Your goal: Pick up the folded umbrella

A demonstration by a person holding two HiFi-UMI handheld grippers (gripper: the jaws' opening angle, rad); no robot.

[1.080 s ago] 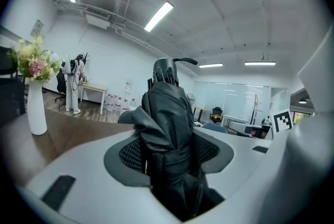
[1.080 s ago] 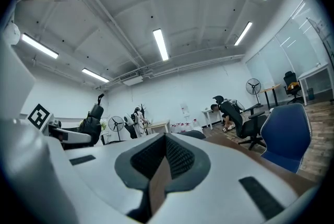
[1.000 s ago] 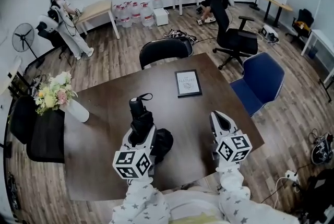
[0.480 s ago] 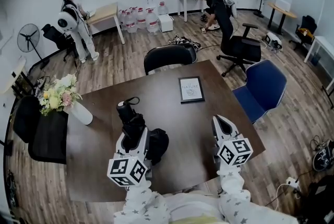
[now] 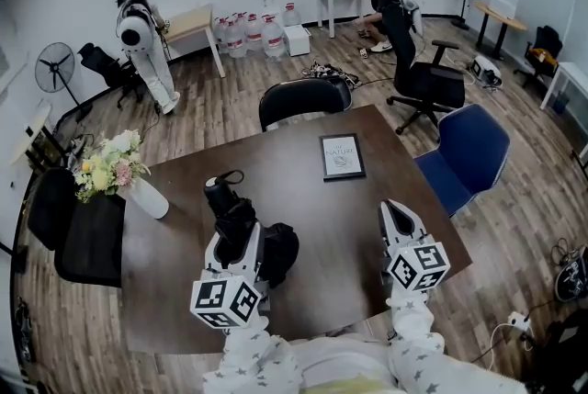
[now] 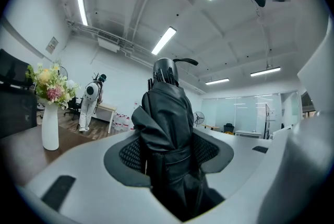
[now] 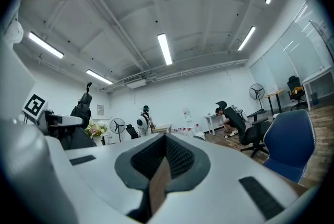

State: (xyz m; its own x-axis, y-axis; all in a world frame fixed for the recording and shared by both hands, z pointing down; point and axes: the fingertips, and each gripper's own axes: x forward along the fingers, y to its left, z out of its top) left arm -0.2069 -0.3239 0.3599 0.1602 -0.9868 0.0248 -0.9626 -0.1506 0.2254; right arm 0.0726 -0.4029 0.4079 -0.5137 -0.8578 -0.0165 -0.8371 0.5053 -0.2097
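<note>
The left gripper (image 5: 241, 241) (image 6: 168, 165) is clamped on the folded umbrella (image 5: 236, 219) (image 6: 166, 124), its ribbed pads pressing the black fabric from both sides at about mid-length. The umbrella's long axis runs across the jaws and close to upright. The handle end with its wrist loop (image 5: 231, 175) (image 6: 185, 61) is on top, rising above and beyond the jaw tips. The bunched canopy end hangs below the jaws, on their right side. Whether that lower end touches the dark table (image 5: 303, 208) cannot be told.

The right gripper (image 5: 398, 216) (image 7: 166, 150) sits well to the right of the left one. Its jaws are drawn together with nothing in them, and only a thin slit between them shows the table.

A white vase of flowers (image 5: 147, 197) (image 6: 50, 126) stands to the left of the left gripper, well apart from it. A framed print (image 5: 341, 156) lies on the table beyond the right gripper's tips.

A second ago the handle stood almost straight over the left gripper's marker cube. Now it leans a little to the left, and the grip is the same. The right gripper has kept its place.
</note>
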